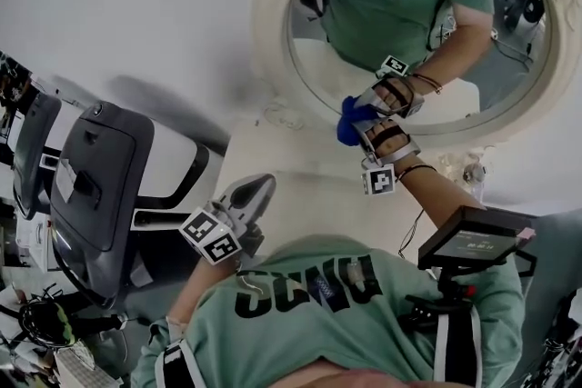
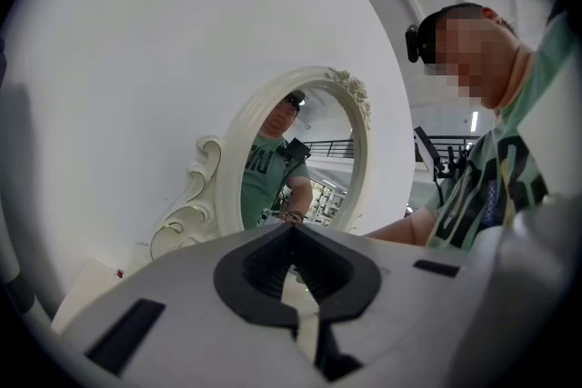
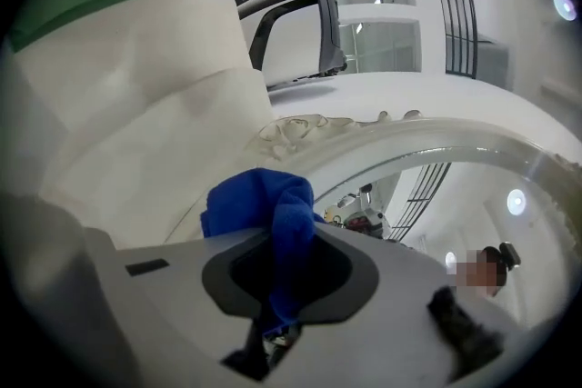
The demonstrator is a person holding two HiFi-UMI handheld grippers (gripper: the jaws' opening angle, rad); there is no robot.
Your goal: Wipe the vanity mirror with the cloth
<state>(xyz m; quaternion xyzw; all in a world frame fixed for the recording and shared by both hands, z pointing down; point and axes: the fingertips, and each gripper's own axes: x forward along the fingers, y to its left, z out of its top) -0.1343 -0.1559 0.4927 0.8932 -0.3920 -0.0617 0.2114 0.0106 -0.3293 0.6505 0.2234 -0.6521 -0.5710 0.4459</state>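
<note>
An oval vanity mirror point(image 1: 509, 59) in an ornate white frame point(image 1: 273, 32) leans at the upper right of the head view. My right gripper point(image 1: 366, 130) is shut on a bunched blue cloth point(image 1: 349, 119) and holds it against the lower left of the glass, where its reflection meets it. In the right gripper view the cloth point(image 3: 264, 204) sticks out of the right gripper point(image 3: 287, 273) beside the frame's curved rim point(image 3: 409, 141). My left gripper point(image 1: 257, 188) hangs low and back from the mirror, shut and empty. The left gripper view shows the left gripper point(image 2: 293, 236) pointing at the mirror point(image 2: 296, 154).
The mirror stands on a white vanity top point(image 1: 291, 173). A dark grey exercise machine point(image 1: 95, 186) fills the left side. A small screen device point(image 1: 473, 241) is mounted at my chest on the right. Small glass ornaments point(image 1: 473, 170) sit by the frame's lower right.
</note>
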